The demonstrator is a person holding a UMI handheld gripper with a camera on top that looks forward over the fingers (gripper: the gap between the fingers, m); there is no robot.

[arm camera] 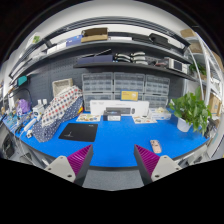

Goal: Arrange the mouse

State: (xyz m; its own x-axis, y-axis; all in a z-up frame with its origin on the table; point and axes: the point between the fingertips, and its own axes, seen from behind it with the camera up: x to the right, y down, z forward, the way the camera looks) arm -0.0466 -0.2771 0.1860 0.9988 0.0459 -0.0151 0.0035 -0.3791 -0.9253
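A small pale mouse (155,146) lies on the blue table (115,140), just ahead of my right finger and slightly outside it. A black mouse pad (78,131) lies flat further back on the left, beyond my left finger. My gripper (113,166) is held above the table's grey front edge. It is open, and its magenta pads (80,158) stand wide apart with only bare table between them. It touches neither the mouse nor the pad.
A patterned checkered bag (55,110) stands at the left behind the pad. A green potted plant (190,110) stands at the right. Small white boxes (118,112) line the table's back, below shelves with drawer cabinets (115,87).
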